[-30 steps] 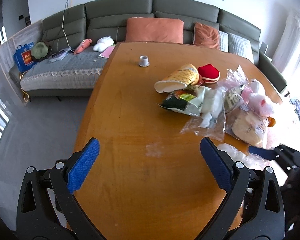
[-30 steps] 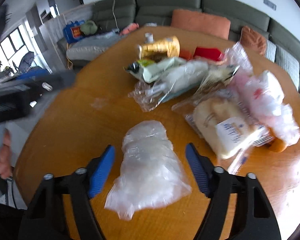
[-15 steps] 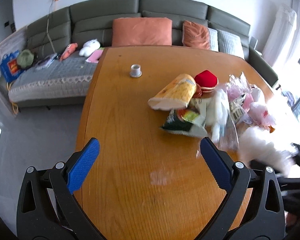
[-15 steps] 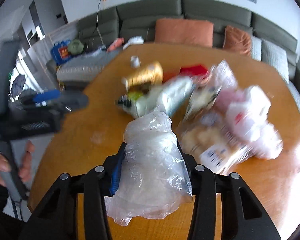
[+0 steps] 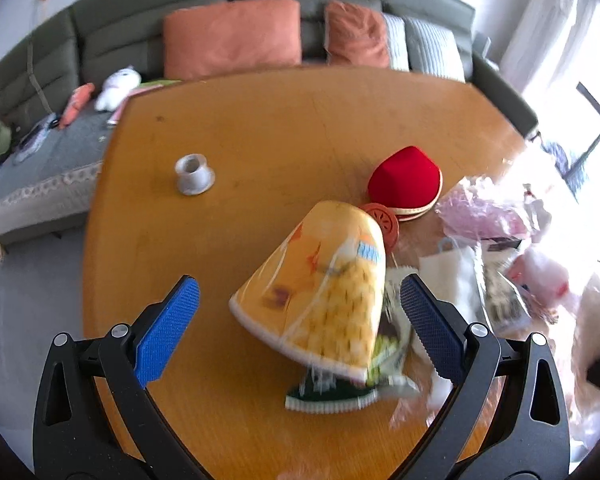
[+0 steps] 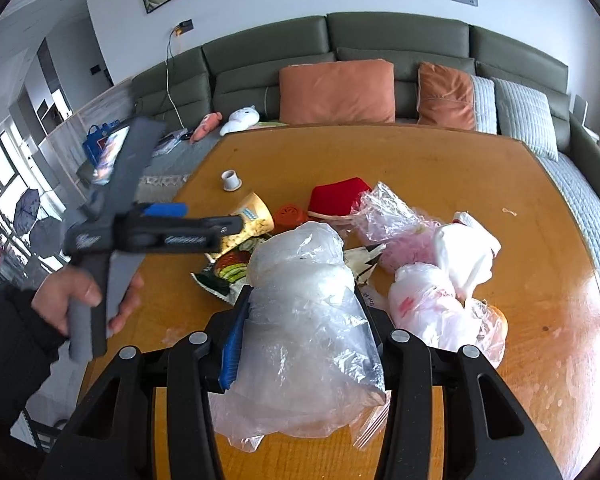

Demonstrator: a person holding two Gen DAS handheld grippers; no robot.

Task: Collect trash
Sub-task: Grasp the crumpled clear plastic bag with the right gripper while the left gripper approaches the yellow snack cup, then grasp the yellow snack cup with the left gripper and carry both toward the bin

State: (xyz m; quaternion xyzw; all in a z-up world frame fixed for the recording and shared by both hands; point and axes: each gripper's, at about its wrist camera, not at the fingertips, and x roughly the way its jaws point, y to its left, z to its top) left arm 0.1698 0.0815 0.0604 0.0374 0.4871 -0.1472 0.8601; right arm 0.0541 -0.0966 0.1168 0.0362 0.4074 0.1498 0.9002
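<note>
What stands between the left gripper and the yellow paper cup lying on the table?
Nothing visible. The left gripper is open, with the yellow paper cup lying tipped over directly ahead between its fingers, resting on a green snack wrapper.

Yellow paper cup [image 5: 320, 292]: print too blurred to read.
Green snack packet [image 6: 224, 270]: lettering illegible.
Black gripper body [image 6: 168, 236]: pale script, unreadable.
</note>
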